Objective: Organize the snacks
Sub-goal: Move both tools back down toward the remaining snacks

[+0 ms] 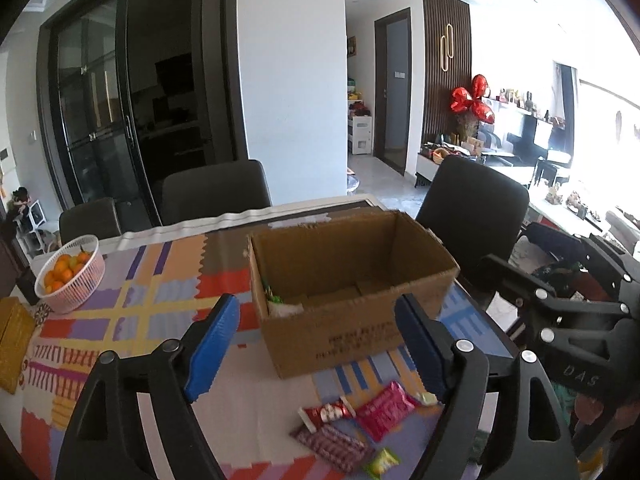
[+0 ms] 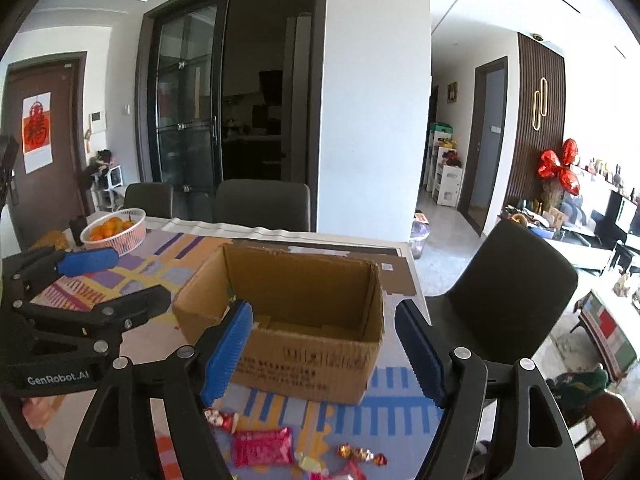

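Note:
An open cardboard box stands on the patterned tablecloth; it also shows in the right wrist view. A green-and-white snack lies inside at its left corner. Loose snacks lie in front of the box: a pink packet, a red-and-white packet, a dark red packet and a green one. The right wrist view shows the pink packet and small wrapped candies. My left gripper is open and empty above the snacks. My right gripper is open and empty before the box.
A white basket of oranges sits at the table's far left, also in the right wrist view. A yellow box lies at the left edge. Dark chairs stand around the table.

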Demonstrator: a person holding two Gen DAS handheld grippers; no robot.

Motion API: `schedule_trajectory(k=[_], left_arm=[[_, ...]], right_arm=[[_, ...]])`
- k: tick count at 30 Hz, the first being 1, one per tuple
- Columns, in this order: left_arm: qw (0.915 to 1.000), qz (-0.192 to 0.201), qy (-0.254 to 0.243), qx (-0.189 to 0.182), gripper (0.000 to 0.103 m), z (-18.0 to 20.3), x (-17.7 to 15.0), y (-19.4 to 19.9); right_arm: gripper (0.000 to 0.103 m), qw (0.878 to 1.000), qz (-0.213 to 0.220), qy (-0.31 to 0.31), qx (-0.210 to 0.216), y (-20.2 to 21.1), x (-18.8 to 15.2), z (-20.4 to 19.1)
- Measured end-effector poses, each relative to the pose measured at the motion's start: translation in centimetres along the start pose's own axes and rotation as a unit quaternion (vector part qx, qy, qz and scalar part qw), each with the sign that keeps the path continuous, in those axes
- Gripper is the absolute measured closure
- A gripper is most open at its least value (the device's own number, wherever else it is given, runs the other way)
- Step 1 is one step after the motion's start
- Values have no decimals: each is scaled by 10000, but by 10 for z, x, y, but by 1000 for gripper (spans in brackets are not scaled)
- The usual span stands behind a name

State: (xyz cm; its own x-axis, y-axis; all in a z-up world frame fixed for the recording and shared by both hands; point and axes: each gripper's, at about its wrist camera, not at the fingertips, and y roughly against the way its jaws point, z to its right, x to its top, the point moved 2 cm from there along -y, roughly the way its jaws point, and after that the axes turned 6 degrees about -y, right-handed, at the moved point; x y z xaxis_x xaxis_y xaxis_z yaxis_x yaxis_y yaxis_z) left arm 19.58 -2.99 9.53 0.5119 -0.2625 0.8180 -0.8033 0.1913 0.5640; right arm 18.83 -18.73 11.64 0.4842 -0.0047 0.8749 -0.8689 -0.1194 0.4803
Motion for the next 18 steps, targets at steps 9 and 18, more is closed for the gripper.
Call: schedule_trajectory(k=[9, 18], left_arm=[[9996, -246, -143, -47, 20, 24, -40, 19], [9972, -666, -255, -238, 20, 47, -78, 19]], right_arm=[[28, 9997, -93, 212, -2, 31, -31, -4], [28, 9977, -606, 282, -89, 38, -75, 6]])
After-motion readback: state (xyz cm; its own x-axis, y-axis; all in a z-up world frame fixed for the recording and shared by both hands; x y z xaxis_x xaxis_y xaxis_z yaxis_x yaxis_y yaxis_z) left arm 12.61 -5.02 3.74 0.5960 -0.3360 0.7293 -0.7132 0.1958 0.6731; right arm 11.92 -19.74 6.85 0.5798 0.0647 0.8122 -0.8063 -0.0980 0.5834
